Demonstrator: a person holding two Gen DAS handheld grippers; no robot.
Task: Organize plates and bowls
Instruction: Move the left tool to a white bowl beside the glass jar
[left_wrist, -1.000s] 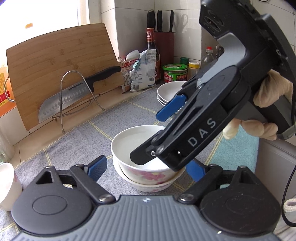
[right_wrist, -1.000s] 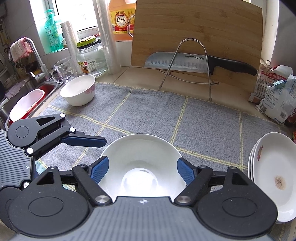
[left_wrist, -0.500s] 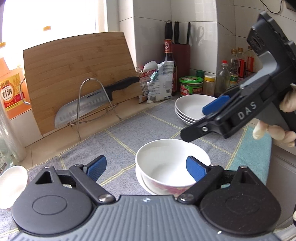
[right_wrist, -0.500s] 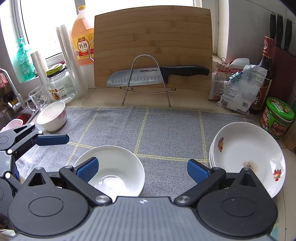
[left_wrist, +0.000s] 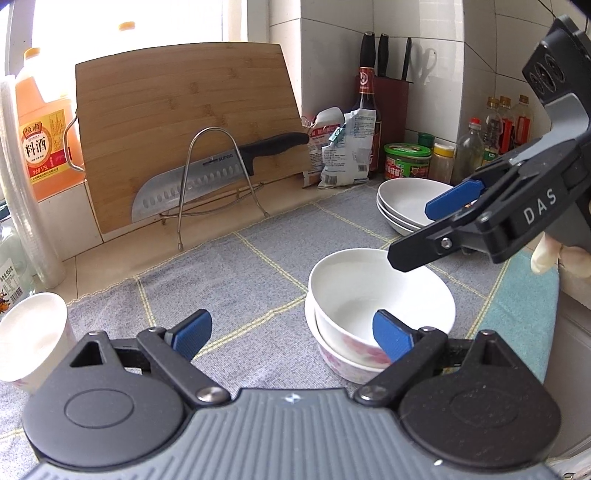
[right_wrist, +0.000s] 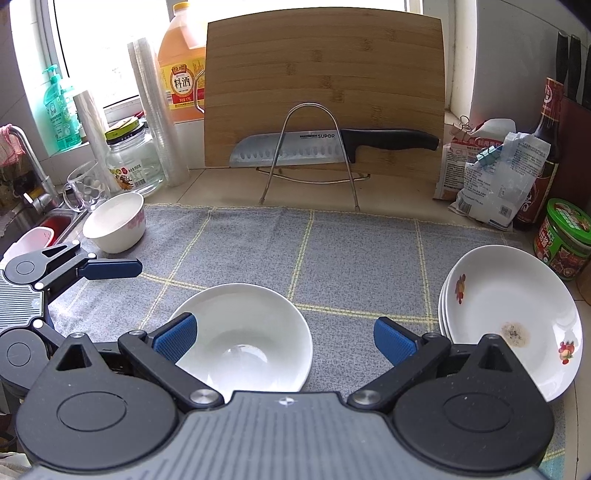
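Note:
Two white bowls with pink flowers sit nested as a stack (left_wrist: 380, 295) (right_wrist: 251, 332) on the grey checked cloth (left_wrist: 229, 280). My right gripper (right_wrist: 284, 339) (left_wrist: 424, 229) is open, hovering above and just behind the stack, touching nothing. My left gripper (left_wrist: 290, 336) has its jaws opening with nothing between them; the stack stands just beyond its right pad (left_wrist: 391, 339). One of its fingers (right_wrist: 110, 268) shows at the left of the right wrist view. A third bowl (right_wrist: 114, 221) (left_wrist: 29, 332) stands alone at the cloth's left end. Stacked plates (right_wrist: 509, 306) (left_wrist: 406, 199) rest at the right.
A bamboo cutting board (right_wrist: 325, 88) and a knife (right_wrist: 332, 147) on a wire stand lean against the back wall. Bags, bottles and a green-lidded jar (right_wrist: 565, 236) crowd the back right. A glass jar, mug and sink (right_wrist: 37, 229) lie to the left. A gloved hand (left_wrist: 561, 254) holds the right gripper.
The right gripper opened, left the upper bowl nested in the lower one, and pulled back up and to the right. The left gripper drew away to the left.

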